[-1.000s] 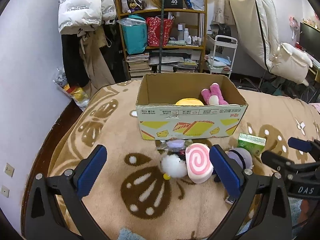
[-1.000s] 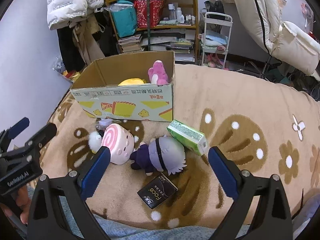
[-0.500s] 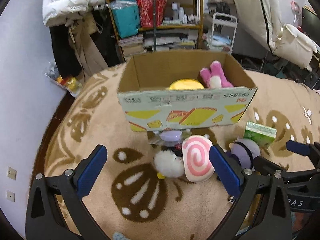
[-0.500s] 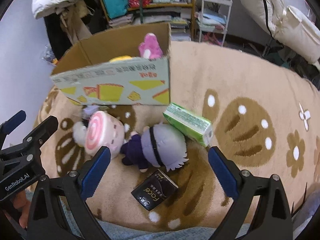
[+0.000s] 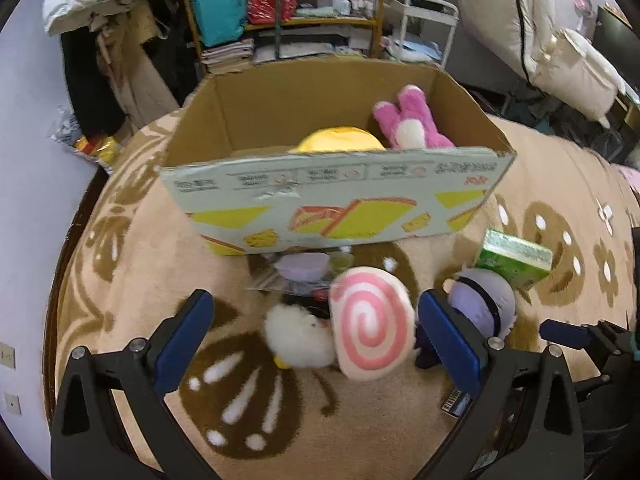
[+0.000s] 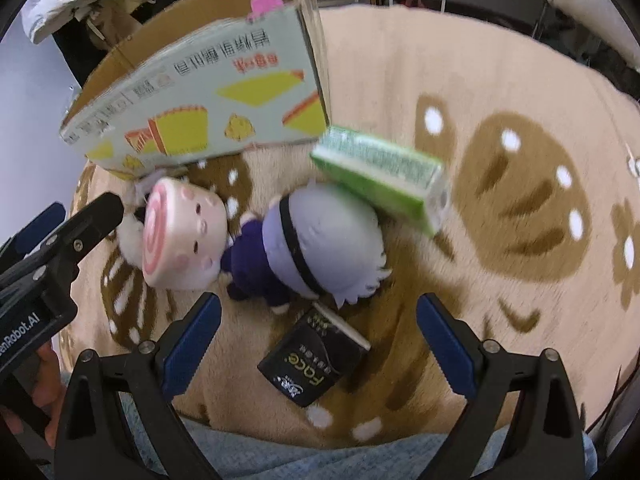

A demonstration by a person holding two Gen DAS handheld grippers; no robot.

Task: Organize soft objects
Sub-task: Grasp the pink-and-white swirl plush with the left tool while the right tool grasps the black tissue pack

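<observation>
A pink-swirl plush (image 5: pixel 372 324) (image 6: pixel 180 236) lies on the brown blanket in front of an open cardboard box (image 5: pixel 336 200) (image 6: pixel 208 108). A white fluffy toy (image 5: pixel 298 334) lies at its left. A purple doll with a grey head (image 5: pixel 482 300) (image 6: pixel 316 244) lies at its right. The box holds a pink plush (image 5: pixel 408 120) and a yellow plush (image 5: pixel 340 140). My left gripper (image 5: pixel 316 344) is open, its jaws on either side of the swirl plush and white toy. My right gripper (image 6: pixel 318 336) is open just before the doll.
A green carton (image 5: pixel 514 258) (image 6: pixel 384 176) lies right of the doll. A black packet (image 6: pixel 312 360) lies between my right jaws. A clear bag with a purple item (image 5: pixel 300 270) sits against the box. Shelves (image 5: pixel 288 4) and clothes stand beyond the bed.
Both grippers have moved forward and down towards the toys. The swirl plush and the doll now look larger and closer. Both stay open.
</observation>
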